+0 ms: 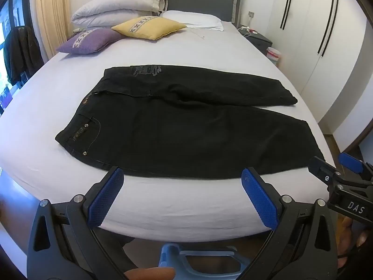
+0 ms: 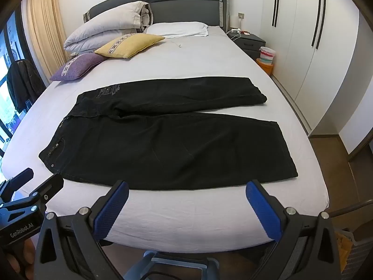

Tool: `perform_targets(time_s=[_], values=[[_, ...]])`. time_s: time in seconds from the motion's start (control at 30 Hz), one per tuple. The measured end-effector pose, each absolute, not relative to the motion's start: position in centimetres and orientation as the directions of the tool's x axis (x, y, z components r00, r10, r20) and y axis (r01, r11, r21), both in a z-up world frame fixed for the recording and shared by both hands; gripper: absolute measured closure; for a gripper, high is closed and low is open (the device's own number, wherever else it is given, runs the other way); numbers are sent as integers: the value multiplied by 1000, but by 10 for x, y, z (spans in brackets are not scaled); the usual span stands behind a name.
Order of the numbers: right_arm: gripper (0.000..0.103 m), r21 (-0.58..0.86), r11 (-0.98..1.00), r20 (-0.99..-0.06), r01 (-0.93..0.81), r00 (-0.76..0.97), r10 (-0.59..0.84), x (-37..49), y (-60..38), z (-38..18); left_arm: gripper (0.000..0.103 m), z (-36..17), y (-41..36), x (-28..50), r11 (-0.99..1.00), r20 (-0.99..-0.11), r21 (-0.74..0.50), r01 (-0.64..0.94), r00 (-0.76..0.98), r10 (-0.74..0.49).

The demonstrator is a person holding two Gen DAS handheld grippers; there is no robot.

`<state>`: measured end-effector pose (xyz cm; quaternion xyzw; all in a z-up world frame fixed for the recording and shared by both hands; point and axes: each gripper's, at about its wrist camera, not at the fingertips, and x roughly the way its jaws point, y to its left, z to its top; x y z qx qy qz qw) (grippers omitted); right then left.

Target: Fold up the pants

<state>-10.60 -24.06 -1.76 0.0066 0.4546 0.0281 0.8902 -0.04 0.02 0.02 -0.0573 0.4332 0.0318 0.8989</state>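
"DAS" marks right gripper (image 1: pixel 331 168) beside seemingly logo-printed black pants (image 1: pixel 186 126)

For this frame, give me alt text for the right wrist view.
Black pants lie spread flat on a bed, waistband to the left, legs to the right. The open right gripper hovers at the near edge, not touching them; the left gripper shows at lower left.

A bed (image 2: pixel 209 53) with a pale sheet fills the room, its grey headboard (image 2: pixel 181 9) against the white far wall. White wardrobe doors (image 2: pixel 310 23) line the right side; a cream curtain (image 2: pixel 44 23) and daylit window (image 2: pixel 4 74) stand left. Brown floor (image 2: pixel 331 154) shows right.
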Motion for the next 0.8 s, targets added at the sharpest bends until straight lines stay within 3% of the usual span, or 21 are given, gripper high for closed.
perform_targets(time_s=[0.8], values=[[0, 35, 998, -811, -44, 583, 55, -107, -240, -18, 0, -7, 4, -3, 992, -790, -71, -104, 612, 8]])
